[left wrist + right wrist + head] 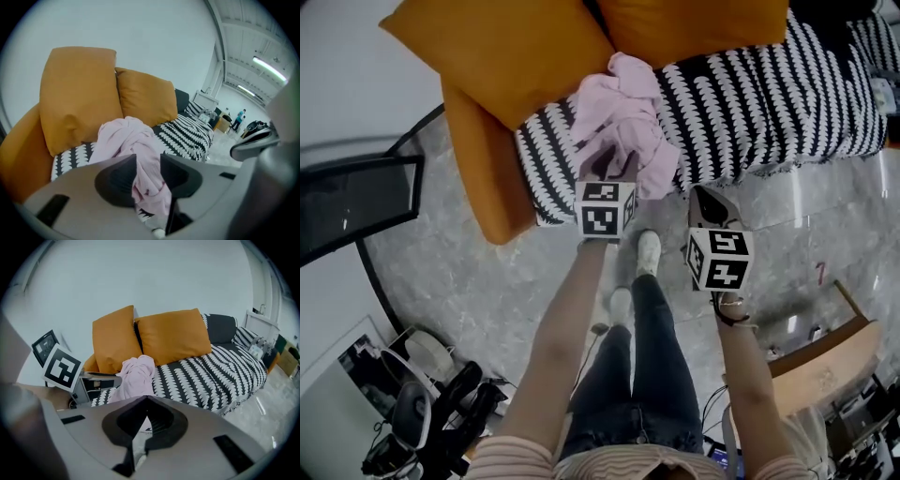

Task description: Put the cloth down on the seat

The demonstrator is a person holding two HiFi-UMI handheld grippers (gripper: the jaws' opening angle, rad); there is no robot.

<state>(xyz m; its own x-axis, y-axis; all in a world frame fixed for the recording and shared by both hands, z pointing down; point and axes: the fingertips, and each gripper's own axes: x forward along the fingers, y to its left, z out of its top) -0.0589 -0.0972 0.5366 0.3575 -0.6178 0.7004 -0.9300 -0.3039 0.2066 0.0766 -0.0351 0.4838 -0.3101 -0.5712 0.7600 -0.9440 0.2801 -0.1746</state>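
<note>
A crumpled pink cloth lies on the sofa's black-and-white patterned seat, and one end hangs over the front edge. My left gripper is at that hanging end. In the left gripper view the cloth shows in the gap between the spread jaws of the left gripper, which do not press on it. My right gripper hovers over the floor to the right, apart from the cloth. In its own view the right gripper has its jaw tips together with nothing between them, and the cloth lies beyond.
Two orange cushions lean at the back of the seat, above an orange armrest. A dark framed panel stands at the left. Equipment sits lower left and a wooden piece lower right. My feet stand on grey floor.
</note>
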